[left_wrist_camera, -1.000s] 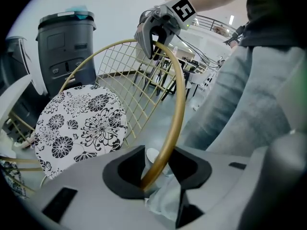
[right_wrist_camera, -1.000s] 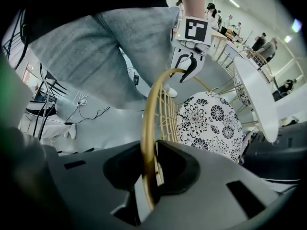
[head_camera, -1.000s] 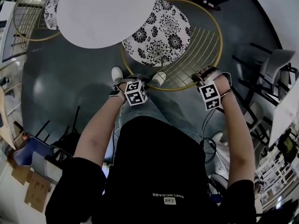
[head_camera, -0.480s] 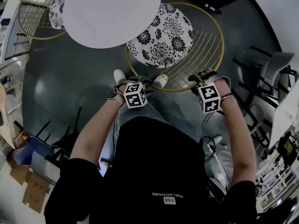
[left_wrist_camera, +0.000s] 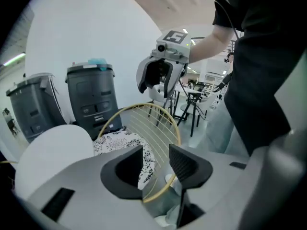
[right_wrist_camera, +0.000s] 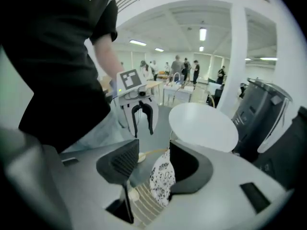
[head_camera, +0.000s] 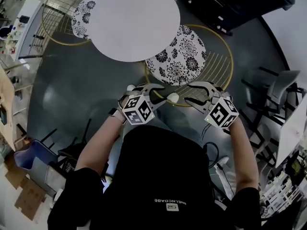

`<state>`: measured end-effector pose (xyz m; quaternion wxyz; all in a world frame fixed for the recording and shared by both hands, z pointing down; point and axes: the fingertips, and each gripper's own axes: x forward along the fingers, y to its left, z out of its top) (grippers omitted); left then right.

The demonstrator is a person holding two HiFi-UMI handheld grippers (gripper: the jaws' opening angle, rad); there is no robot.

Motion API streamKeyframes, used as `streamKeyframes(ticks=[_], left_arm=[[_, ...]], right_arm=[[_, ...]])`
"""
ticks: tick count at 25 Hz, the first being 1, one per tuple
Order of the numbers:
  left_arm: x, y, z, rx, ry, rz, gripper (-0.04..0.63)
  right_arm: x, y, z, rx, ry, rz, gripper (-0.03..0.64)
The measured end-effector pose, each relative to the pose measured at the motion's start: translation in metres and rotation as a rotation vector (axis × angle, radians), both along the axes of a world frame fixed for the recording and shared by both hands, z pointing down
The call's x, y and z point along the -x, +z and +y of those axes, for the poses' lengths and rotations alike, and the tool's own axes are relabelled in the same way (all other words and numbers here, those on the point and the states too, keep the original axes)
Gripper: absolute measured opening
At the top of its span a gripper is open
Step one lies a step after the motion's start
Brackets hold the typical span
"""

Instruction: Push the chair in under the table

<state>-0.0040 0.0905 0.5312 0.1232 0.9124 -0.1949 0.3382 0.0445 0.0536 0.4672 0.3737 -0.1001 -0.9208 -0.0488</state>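
The round white table (head_camera: 134, 20) stands ahead, and the chair's floral cushion (head_camera: 180, 56) is tucked partly under its near edge. The chair's gold wire back (head_camera: 213, 68) curves toward me. My left gripper (head_camera: 156, 92) hangs open above the back's near rim, touching nothing. My right gripper (head_camera: 196, 94) is open too, and is also clear of the rim. In the left gripper view the gold wire back (left_wrist_camera: 144, 123) and cushion (left_wrist_camera: 120, 143) lie beyond the empty left gripper (left_wrist_camera: 156, 169). Past the empty right gripper (right_wrist_camera: 148, 164), the right gripper view shows the table (right_wrist_camera: 204, 123) and cushion (right_wrist_camera: 160, 176).
A second floral chair (head_camera: 81, 13) sits at the table's far left. Dark bins (left_wrist_camera: 91, 97) stand behind the table. Grey chairs (head_camera: 280, 80) crowd the right side, and a blue chair (head_camera: 31, 159) and clutter lie at the lower left. My shoes (head_camera: 171, 97) are by the chair back.
Both grippers have lifted up and away from the chair's gold back rim. The right one let go of the rim, opened and rolled. The head view has shifted forward.
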Motion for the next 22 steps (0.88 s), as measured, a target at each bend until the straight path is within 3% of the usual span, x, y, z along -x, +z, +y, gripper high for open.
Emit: streamKeyframes(ticks=[3,8,13,20,22], left_arm=[[0.016,-0.048,-0.017,-0.072,-0.066,0.048,0.170],[0.048,-0.130,-0.041,-0.136,-0.208,0.206,0.165],[0.086,-0.212,-0.064,-0.207,-0.399,0.455,0.132],[0.117,-0.285,-0.066,-0.360,-0.499,0.537,0.072],[0.128,-0.302,-0.064,-0.390,-0.533,0.596,0.050]], right_arm=[[0.034,-0.046,-0.013,0.074,0.139,-0.179,0.187],[0.076,-0.125,-0.042,0.160,0.383,-0.462,0.186],[0.104,-0.183,-0.054,0.179,0.478,-0.662,0.178],[0.101,-0.245,-0.063,0.217,0.602,-0.866,0.083],[0.100,-0.259,-0.064,0.227,0.630,-0.915,0.066]])
